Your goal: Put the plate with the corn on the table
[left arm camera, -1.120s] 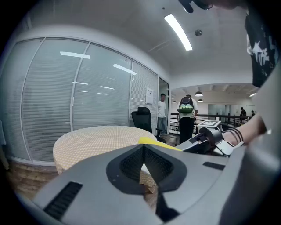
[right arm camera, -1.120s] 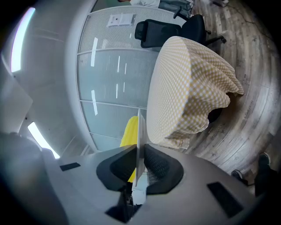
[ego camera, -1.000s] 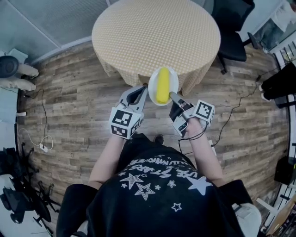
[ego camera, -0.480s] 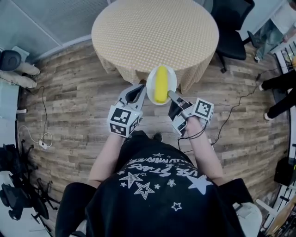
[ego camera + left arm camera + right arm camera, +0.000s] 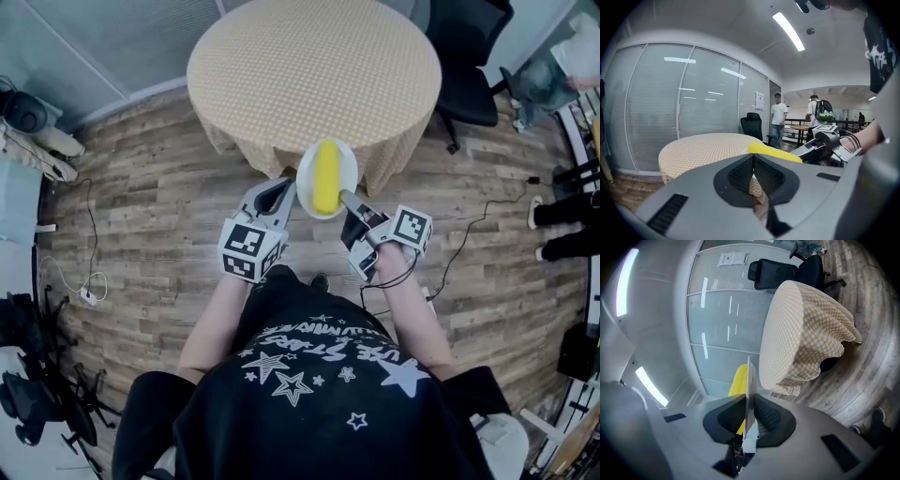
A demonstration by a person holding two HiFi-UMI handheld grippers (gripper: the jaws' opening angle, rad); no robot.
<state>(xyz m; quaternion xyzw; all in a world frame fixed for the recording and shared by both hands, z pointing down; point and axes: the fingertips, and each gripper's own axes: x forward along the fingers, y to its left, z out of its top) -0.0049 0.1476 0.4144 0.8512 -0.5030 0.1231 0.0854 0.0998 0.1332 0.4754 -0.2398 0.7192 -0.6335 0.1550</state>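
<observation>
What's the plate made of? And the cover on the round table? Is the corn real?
The plate looks like smooth white ceramic or hard plastic: its edge is thin and stiff in the right gripper. The table cover looks like cloth: checked, matte, hanging in soft folds. The corn is evenly yellow; real or plastic, I can't tell.

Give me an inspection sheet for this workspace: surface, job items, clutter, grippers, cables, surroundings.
Surface: round table under a checked cloth; nothing seen on it.
Job's things: white plate with the corn lying on it, held in the air at the table's near edge, not yet set down.
Clutter: dark equipment on the floor, lower left.
Grippers: right gripper clamped on the plate's rim; left gripper jaws together, beside the plate.
Cables: white cable on the floor at left; black cable at right.
Surroundings: wood floor, black office chair, people standing in the background.
</observation>
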